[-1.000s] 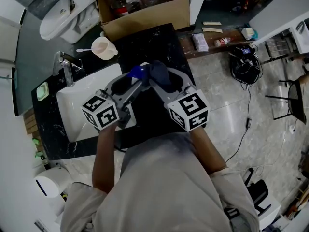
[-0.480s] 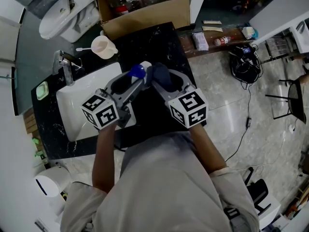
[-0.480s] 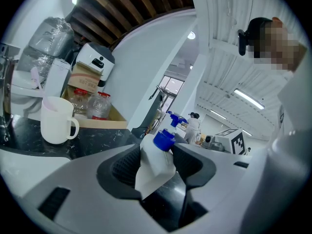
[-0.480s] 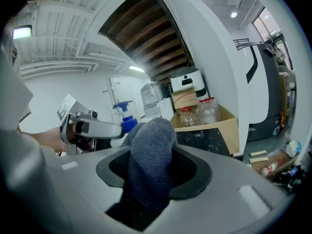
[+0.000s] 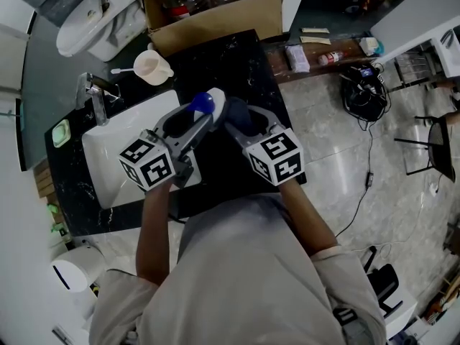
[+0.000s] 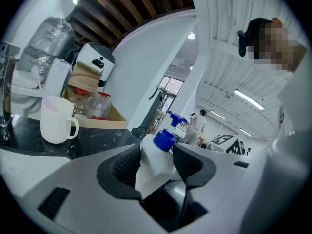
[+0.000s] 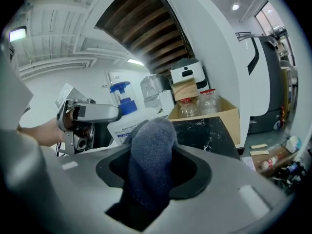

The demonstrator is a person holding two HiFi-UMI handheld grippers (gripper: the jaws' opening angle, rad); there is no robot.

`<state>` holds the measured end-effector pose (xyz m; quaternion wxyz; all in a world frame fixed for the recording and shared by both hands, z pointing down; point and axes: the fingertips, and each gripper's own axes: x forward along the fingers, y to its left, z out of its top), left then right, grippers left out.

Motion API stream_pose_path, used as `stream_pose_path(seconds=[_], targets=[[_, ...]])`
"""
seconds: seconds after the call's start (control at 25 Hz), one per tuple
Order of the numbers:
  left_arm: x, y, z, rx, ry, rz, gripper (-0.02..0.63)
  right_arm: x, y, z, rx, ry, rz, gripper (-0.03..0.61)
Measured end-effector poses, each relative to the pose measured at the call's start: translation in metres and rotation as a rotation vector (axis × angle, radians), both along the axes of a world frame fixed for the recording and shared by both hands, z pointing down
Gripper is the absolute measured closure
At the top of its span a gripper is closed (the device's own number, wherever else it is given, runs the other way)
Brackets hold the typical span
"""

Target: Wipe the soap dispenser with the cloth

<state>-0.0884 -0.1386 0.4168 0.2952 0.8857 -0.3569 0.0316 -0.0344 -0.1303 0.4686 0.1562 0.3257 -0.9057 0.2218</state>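
Head view: my left gripper (image 5: pixel 195 118) clamps the soap dispenser (image 5: pixel 207 103) over the worktop (image 5: pixel 237 63), by the right edge of the sink (image 5: pixel 108 157); my right gripper (image 5: pixel 237 121) has the cloth (image 5: pixel 241 111) just beside it.

Left gripper view: the jaws pinch the white bottle's body, blue cap pointing away.

Right gripper view: the jaws are closed on the bunched grey cloth, with the dispenser's labelled side just beyond; I cannot confirm contact.

I judge the wiping step is in hand; next I must press the cloth onto the bottle and stroke along it, with the left hand holding steady.
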Motion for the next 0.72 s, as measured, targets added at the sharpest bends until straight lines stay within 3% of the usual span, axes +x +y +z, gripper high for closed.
stream_pose_path(seconds=[0.72], targets=[[0.001,0.000,0.000,-0.001,0.002,0.000,0.402,-0.006,0.020,0.040,-0.079,0.109,-0.062,0.402]])
